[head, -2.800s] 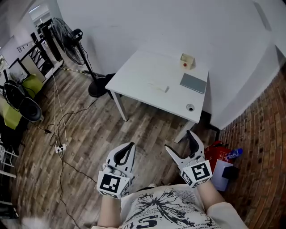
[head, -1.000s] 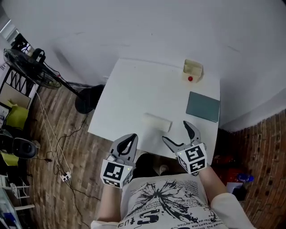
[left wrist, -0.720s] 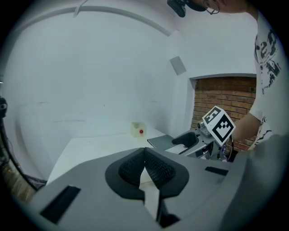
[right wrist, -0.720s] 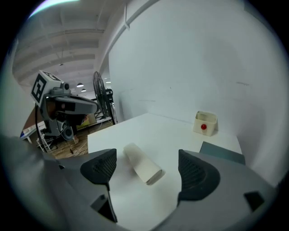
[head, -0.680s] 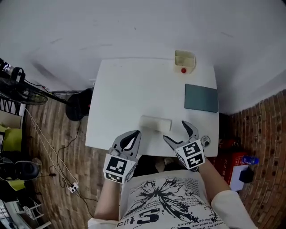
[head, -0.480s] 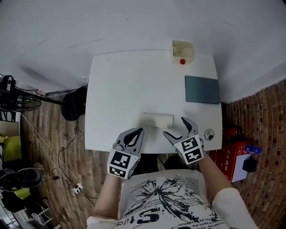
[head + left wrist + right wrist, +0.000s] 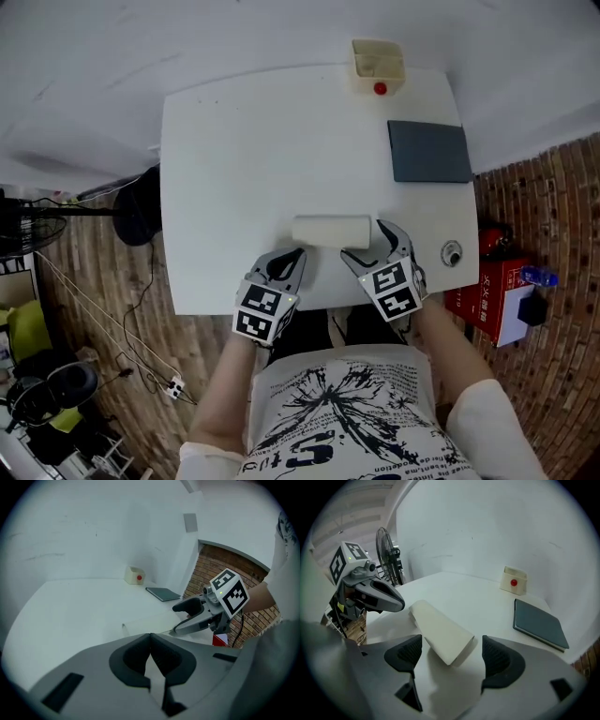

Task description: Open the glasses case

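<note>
The closed cream case lies flat on the white counter, near the front edge and a little right of the middle, its length running along that edge. Its right end sits between the fingers of the right gripper, which stand wide apart and have just been closing a little; neither pad touches the case. The left gripper hangs over the front edge just beside the case's left end, apart from it, with its fingers together and nothing between them. A dark flat pad lies near the right edge, well apart from the case. A small cream box with a red dot stands at the back edge near the right corner. A small round fitting sits by the right edge, near the front corner.
</note>
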Tool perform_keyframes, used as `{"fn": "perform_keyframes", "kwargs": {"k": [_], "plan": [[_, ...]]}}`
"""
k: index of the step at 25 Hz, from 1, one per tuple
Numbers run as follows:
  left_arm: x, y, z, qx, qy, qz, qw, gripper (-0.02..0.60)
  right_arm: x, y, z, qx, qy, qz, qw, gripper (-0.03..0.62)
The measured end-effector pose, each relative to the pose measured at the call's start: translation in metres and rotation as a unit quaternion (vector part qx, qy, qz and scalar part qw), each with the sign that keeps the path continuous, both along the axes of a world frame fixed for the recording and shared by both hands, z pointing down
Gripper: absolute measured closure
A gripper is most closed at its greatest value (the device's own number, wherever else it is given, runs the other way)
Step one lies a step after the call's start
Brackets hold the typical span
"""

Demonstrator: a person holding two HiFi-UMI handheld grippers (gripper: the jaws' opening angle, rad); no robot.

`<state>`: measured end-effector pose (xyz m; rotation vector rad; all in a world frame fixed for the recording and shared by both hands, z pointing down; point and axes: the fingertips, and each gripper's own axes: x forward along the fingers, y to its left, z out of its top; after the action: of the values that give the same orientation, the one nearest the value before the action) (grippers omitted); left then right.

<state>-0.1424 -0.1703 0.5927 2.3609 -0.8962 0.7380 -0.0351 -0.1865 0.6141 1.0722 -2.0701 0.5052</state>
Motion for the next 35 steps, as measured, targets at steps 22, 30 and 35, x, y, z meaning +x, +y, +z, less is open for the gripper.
{"fn": "perform_keyframes", "kwargs": {"k": [22, 30, 35], "plan": [[-0.001, -0.001, 0.036, -0.026, -0.017, -0.013, 0.9994, 0.568, -0.008, 0.002, 0.003, 0.017, 0.047, -0.031, 0.998, 0.246], [0.001, 0.000, 0.035, -0.016, -0.023, -0.015, 0.9995, 0.568, -0.003, -0.008, -0.017, 0.029, 0.035, -0.036, 0.998, 0.325], [0.000, -0.001, 0.036, -0.019, -0.021, -0.015, 0.9995, 0.568, 0.000, -0.024, -0.026, 0.053, 0.042, -0.030, 0.997, 0.420]]}}
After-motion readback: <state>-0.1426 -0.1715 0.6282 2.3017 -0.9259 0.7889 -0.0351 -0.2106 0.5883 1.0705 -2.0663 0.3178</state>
